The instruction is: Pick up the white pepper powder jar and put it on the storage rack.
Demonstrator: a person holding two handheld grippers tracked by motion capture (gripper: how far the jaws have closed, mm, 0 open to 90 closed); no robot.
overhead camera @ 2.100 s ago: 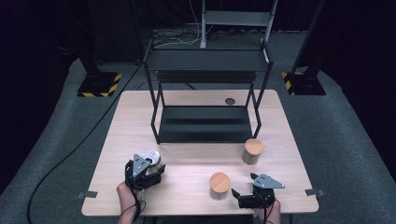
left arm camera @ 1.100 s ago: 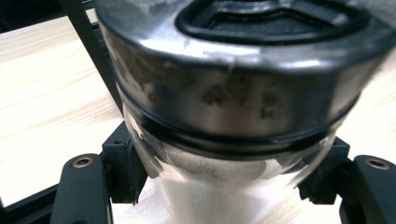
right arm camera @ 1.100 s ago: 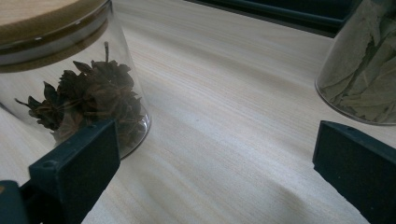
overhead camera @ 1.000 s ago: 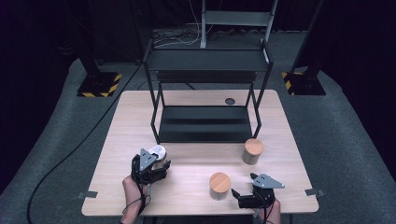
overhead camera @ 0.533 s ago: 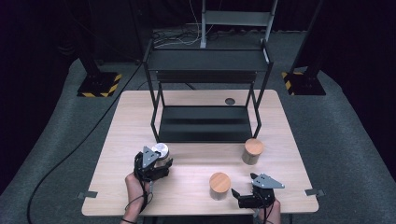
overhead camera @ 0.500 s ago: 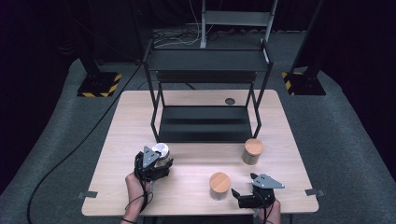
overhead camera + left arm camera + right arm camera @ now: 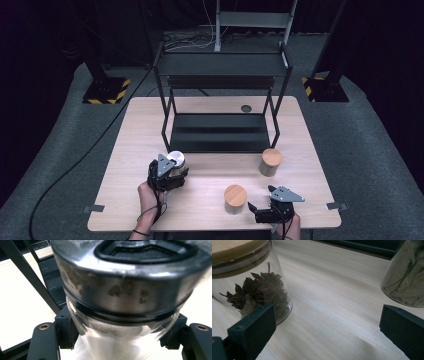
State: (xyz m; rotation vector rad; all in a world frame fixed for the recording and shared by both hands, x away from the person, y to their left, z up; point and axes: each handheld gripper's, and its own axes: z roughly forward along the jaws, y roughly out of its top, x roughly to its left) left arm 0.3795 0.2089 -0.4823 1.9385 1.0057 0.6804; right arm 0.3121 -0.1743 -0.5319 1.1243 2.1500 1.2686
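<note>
In the left gripper view the metal-lidded jar [image 7: 120, 315] runs past the top edge, its base hidden. In the right gripper view the star-anise jar [image 7: 249, 290] is cut off at left and the leaf jar [image 7: 407, 277] at right.

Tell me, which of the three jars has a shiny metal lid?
The jar clamped in the left gripper at the table's left. Its lid is silver metal; the other two jars have round wooden lids.

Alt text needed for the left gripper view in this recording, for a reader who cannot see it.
A clear glass jar with a silver metal lid is clamped between the left gripper's two black jaws, close to the camera. Behind it lie the light wooden table and part of a black metal shelf rack.
</note>
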